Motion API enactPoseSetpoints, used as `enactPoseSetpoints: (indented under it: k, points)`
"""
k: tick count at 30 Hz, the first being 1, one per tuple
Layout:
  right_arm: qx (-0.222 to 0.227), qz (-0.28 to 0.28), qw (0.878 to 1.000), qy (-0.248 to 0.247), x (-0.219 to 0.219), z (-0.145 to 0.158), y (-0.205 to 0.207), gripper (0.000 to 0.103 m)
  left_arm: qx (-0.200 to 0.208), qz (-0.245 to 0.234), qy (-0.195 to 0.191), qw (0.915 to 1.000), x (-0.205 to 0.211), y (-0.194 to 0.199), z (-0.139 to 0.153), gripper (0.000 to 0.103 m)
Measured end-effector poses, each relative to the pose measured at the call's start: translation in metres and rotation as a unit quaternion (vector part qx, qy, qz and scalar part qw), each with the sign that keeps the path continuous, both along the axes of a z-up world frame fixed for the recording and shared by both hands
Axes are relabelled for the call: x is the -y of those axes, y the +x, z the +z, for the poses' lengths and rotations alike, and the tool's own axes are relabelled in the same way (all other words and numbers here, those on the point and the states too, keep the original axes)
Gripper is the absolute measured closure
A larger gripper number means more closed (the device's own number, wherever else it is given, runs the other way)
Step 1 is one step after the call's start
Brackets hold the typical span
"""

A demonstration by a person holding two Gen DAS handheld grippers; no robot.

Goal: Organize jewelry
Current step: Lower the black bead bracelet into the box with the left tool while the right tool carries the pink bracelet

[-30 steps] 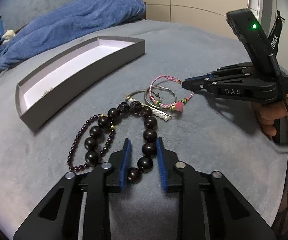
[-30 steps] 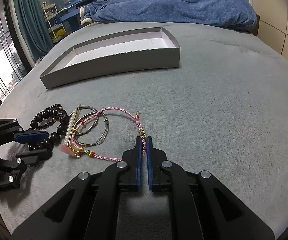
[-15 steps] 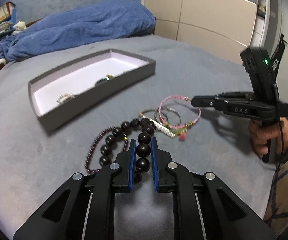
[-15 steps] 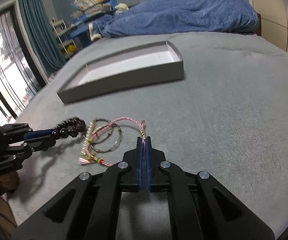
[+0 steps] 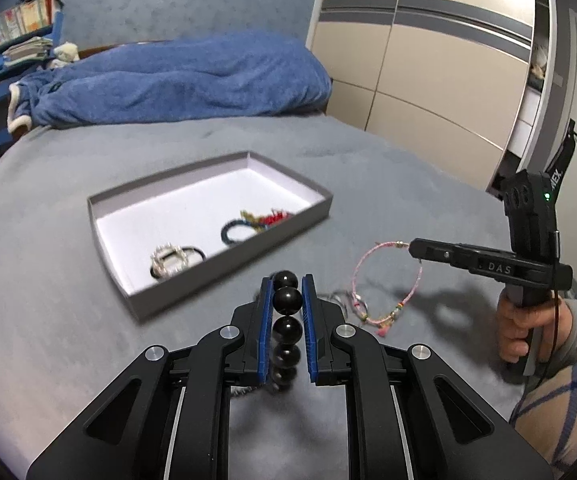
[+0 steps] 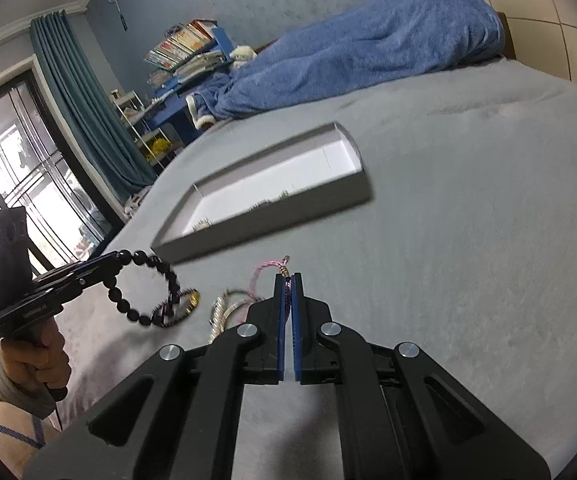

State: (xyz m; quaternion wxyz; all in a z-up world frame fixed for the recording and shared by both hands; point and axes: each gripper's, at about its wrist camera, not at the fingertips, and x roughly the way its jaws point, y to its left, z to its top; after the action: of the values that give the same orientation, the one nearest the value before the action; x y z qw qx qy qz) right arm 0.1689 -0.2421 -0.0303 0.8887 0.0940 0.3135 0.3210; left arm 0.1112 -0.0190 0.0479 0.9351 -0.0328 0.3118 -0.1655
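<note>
My left gripper [image 5: 285, 286] is shut on a bracelet of large black beads [image 5: 287, 300] and holds it above the grey bed; it hangs as a loop in the right wrist view [image 6: 144, 290]. My right gripper [image 6: 287, 280] is shut on a pink woven bracelet [image 6: 287, 292], which hangs from its tip in the left wrist view [image 5: 384, 280]. The grey jewelry tray [image 5: 136, 302] lies beyond, holding a pearl piece [image 5: 168, 262], a blue bracelet [image 5: 236, 232] and a red and green piece [image 5: 268, 218].
Silver bangles and a pearl clip [image 6: 224, 308] lie on the bed below the grippers, next to a thin dark bead bracelet [image 6: 180, 306]. A blue blanket [image 5: 176, 80] lies at the bed's far end. Wardrobe doors [image 5: 428, 80] stand to the right.
Both grippers have risen from the bed. The left one closed on the black bead bracelet and lifted it. The right one lifted the pink bracelet off the pile.
</note>
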Motion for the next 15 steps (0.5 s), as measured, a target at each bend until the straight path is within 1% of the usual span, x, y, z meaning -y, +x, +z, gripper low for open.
enactPoseSetpoints:
  k: [9, 15]
  points:
    - [0.027, 0.003, 1.000, -0.006, -0.007, 0.027, 0.006, 0.101, 0.018, 0.017, -0.021, 0.9995, -0.009, 0.018, 0.021, 0.088]
    - [0.039, 0.009, 0.999, -0.016, -0.015, 0.040, 0.015, 0.101, 0.029, 0.044, -0.034, 0.9981, -0.020, 0.040, 0.032, 0.088]
